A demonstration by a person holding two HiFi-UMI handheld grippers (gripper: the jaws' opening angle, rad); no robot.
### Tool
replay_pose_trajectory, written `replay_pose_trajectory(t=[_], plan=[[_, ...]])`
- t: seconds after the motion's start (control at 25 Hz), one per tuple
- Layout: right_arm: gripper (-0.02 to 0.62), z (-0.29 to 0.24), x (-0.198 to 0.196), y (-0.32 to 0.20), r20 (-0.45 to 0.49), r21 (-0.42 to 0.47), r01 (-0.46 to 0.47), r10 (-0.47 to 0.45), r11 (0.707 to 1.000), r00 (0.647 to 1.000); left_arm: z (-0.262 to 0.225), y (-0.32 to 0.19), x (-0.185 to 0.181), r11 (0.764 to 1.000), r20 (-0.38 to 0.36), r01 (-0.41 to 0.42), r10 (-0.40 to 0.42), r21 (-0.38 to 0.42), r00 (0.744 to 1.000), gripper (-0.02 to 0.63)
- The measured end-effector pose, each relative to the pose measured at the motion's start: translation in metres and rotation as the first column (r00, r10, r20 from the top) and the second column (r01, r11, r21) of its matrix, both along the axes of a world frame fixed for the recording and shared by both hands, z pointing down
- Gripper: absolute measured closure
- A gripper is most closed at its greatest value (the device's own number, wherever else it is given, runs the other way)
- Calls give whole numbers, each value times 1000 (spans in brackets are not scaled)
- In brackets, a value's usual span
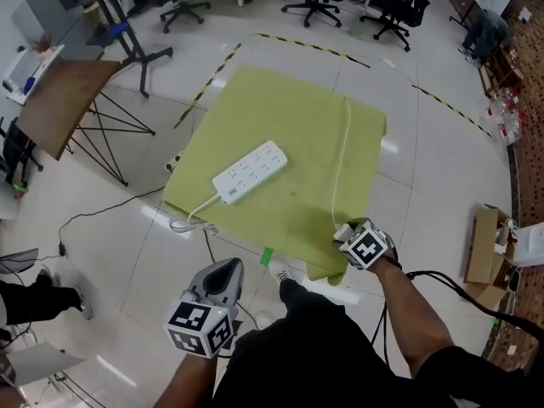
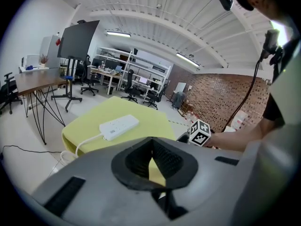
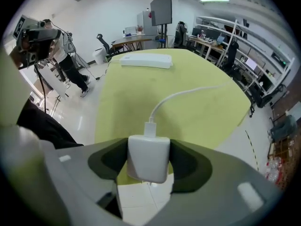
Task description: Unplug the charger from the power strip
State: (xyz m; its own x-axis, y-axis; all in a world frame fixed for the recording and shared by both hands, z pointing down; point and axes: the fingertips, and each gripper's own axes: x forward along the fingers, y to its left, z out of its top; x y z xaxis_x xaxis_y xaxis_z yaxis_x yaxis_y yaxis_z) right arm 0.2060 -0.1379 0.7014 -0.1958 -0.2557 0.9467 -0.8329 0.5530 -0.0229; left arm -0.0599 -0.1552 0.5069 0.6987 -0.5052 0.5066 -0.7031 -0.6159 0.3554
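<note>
The right gripper [image 3: 148, 160] is clamped on the white charger [image 3: 147, 147], one jaw against each flat side, the cable end pointing away from it. It holds the charger over the tabletop's [image 1: 289, 109] near corner. The charger's cable [image 3: 183, 95] trails forward from the gripper across the yellow-green cover. The power strip [image 3: 146, 60] lies well ahead of this gripper, its long axis crosswise to the jaws. No plug shows in its sockets, so the unplugging looks done. The left gripper [image 2: 150, 161] hangs off the tabletop, jaws nearly together and holding nothing. The strip is ahead of it and to its left.
</note>
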Motion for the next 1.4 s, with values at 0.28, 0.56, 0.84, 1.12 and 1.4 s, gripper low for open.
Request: replay_pose_trajectory(t=[0.28,0.56,0.84,1.12,1.4], plan=[[315,8,5,0,7,2,-22,22,1000,1000,0,3,-3,1000,11,8,-8,1,1000,600],[264,-1,4,-5,78,39,-93,89,995,993,-4,4,-10,1000,8,10,-10,0,1000,600],[244,-71,19,-31,61,310,-194,184,931,981,-20,8,-17,999,-16,18,-18,35,1000,600],[594,-190,-26,11,384,479,-398,222,782,896,-47,54,-44,995,-58,32,-27,91,998,600],[594,-249,-86,110,636,409,-538,192,737,747,-41,107,-40,997,-73,-19,24,73,997,600]])
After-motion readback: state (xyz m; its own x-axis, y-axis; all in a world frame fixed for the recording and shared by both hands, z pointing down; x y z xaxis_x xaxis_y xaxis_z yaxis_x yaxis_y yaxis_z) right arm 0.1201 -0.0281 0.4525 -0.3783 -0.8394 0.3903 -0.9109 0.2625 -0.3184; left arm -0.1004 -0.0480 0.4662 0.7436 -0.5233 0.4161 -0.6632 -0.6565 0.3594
